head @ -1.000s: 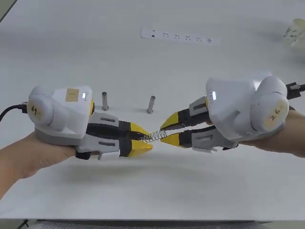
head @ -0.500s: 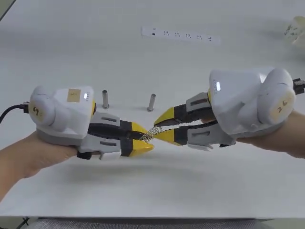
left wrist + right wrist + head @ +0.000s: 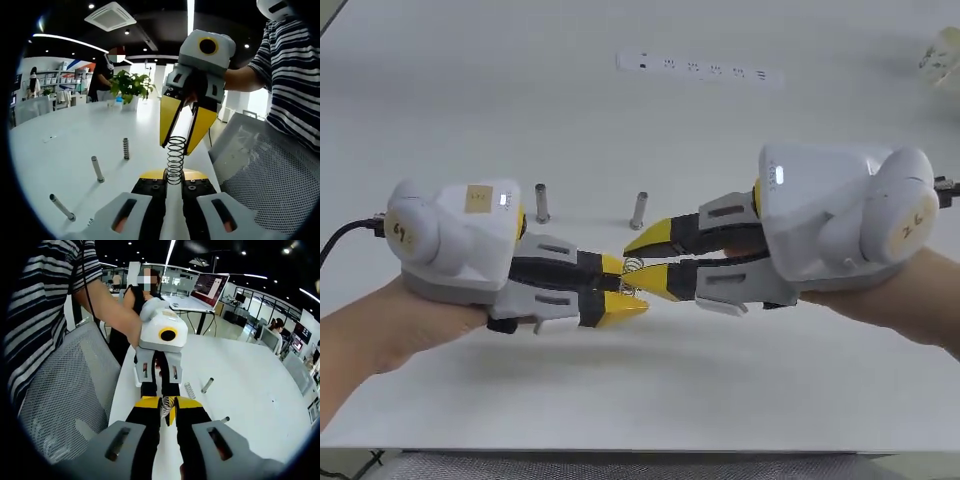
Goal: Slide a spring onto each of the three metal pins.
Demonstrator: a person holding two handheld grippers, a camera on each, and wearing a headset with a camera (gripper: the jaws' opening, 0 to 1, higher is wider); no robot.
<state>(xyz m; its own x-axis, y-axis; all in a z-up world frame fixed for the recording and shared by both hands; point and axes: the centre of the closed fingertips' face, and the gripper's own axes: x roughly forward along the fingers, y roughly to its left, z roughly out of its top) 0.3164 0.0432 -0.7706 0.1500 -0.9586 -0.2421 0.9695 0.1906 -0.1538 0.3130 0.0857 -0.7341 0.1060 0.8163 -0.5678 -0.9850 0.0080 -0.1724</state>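
Note:
A small metal spring (image 3: pixel 631 270) is held between the two grippers above the white table (image 3: pixel 650 390). My left gripper (image 3: pixel 626 287) is shut on one end of it; in the left gripper view the spring (image 3: pixel 175 159) rises from between my jaws (image 3: pixel 174 176). The right gripper (image 3: pixel 631 266) faces it, open, its yellow jaws straddling the spring's other end (image 3: pixel 176 147). In the right gripper view the spring (image 3: pixel 165 411) lies between my own tips (image 3: pixel 165 402), with the left gripper (image 3: pixel 161 394) opposite. Two bare pins (image 3: pixel 541 203) (image 3: pixel 639 211) stand behind the grippers.
A white power strip (image 3: pixel 700 70) lies at the back of the table. In the left gripper view a coiled spring (image 3: pixel 126 148) stands upright beyond two bare pins (image 3: pixel 97 169) (image 3: pixel 62 207). A mesh chair (image 3: pixel 65 405) and people are beside the table.
The right gripper has moved left toward the left gripper, and its open jaws now reach over the spring. The left gripper has stayed put, still holding the spring.

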